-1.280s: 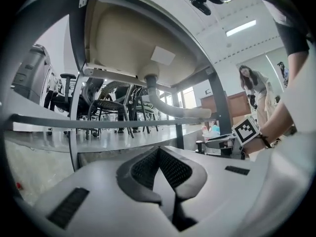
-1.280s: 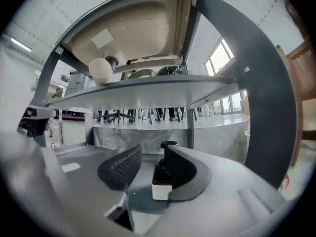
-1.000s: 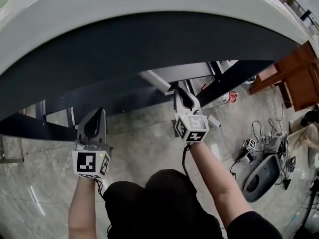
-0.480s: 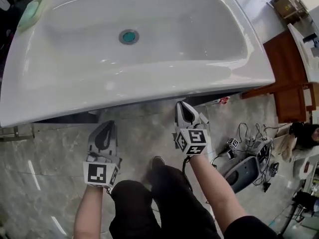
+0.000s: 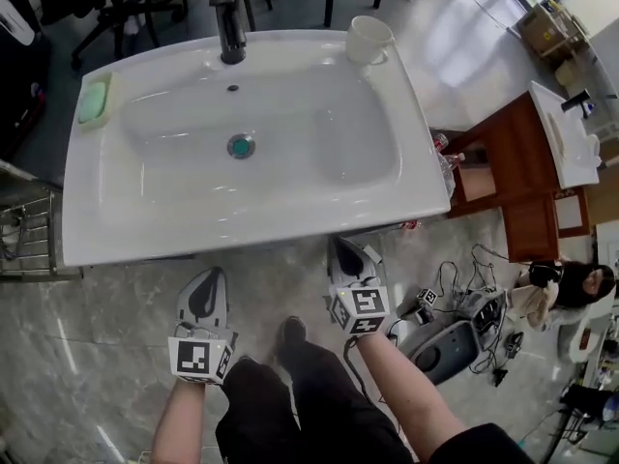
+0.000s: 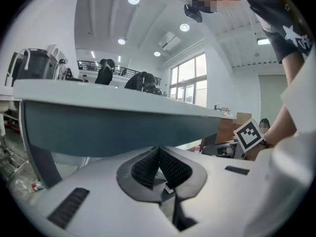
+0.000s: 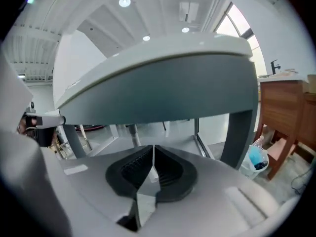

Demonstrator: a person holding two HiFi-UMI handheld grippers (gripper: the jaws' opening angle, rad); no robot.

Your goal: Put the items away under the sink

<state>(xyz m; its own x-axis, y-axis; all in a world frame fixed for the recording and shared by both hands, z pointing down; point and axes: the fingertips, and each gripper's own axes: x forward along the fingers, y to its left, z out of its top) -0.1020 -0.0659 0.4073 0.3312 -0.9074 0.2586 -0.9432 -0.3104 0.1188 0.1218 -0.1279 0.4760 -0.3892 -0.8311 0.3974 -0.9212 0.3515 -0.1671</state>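
A white sink fills the upper head view, with a black faucet at the back, a white cup on its back right corner and a green soap bar on its left rim. My left gripper hangs shut and empty in front of the sink's front edge, over the floor. To its right, my right gripper is also shut and empty, its tips just under that edge. The left gripper and the right gripper both look at the sink's grey underside.
A wooden cabinet stands right of the sink. Cables and a grey device lie on the tiled floor to the right. A metal rack is at the left. A small bin with bottles sits by the sink's right leg.
The head view has risen from below the sink to above it. Both grippers have drawn back from under the sink to its front edge, still shut.
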